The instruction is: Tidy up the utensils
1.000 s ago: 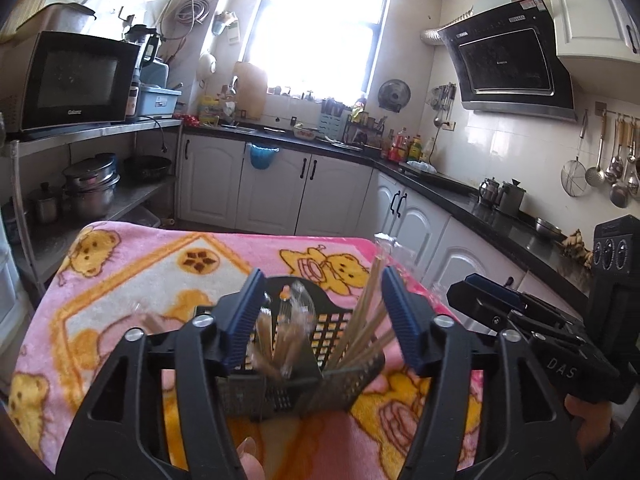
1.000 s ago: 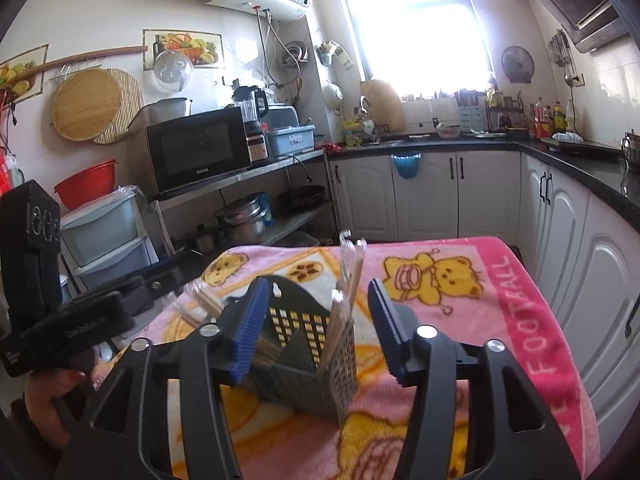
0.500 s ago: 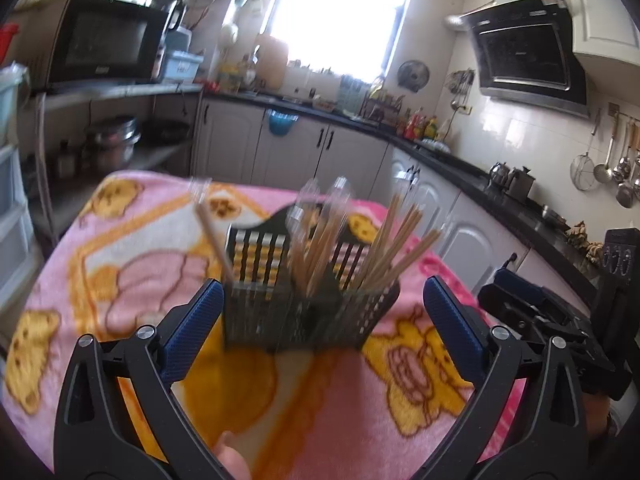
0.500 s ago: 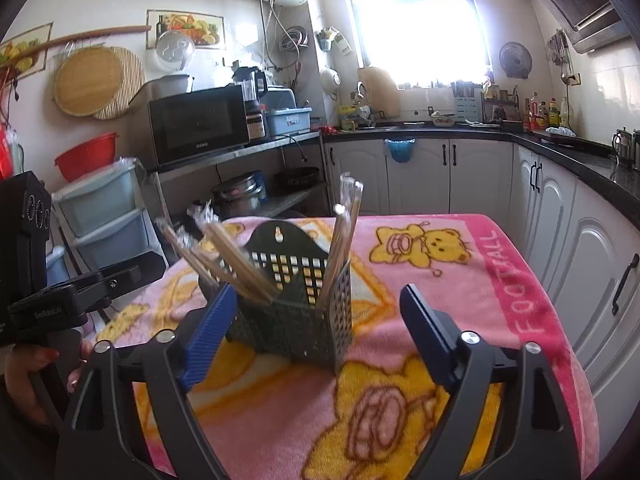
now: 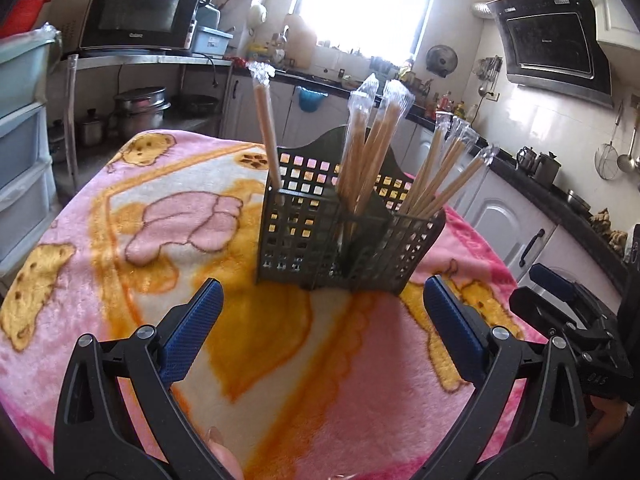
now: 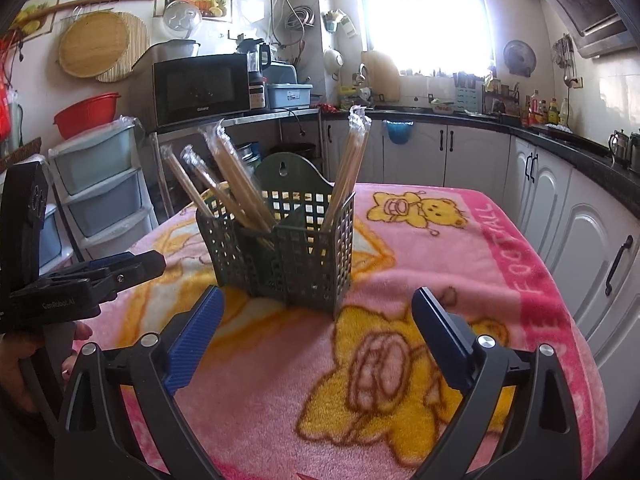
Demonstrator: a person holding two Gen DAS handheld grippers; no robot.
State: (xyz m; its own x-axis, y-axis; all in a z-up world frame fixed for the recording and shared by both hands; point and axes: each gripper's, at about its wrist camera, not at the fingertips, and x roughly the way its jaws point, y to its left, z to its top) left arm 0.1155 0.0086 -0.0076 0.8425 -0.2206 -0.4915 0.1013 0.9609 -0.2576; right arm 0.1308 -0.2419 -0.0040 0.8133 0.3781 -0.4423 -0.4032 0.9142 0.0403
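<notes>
Dark green plastic mesh basket [image 5: 340, 240] stands upright on a pink blanket [image 5: 140, 240] printed with yellow bears, which covers the table. Basket has a taller arched back panel with a hanging hole and inner walls dividing it into compartments.

Contents: chopsticks [image 5: 372, 152] in clear plastic sleeves, all standing on end and leaning.
- Left wrist view: one wrapped pair in the left compartment, leaning slightly left; a bunch in the middle compartment; a fan of several in the right compartment, tilted to the right.
- Right wrist view: several pairs lean left out of the left side of the basket [image 6: 280, 248]; one bundle [image 6: 348, 168] stands nearly upright at the right corner.

Left gripper [image 5: 320, 312]: jaws spread wide, having just been opening, blue pads clear of the basket, nothing between them. It sits just in front of the basket, above the blanket.

Right gripper [image 6: 316, 316]: jaws likewise wide apart, just been opening further, nothing between the pads; basket stands ahead of it, not touched.

Each gripper shows at the edge of the other's view, beside the table. Kitchen behind: microwave [image 6: 200, 88] on a metal shelf, white cabinets, bright window.
</notes>
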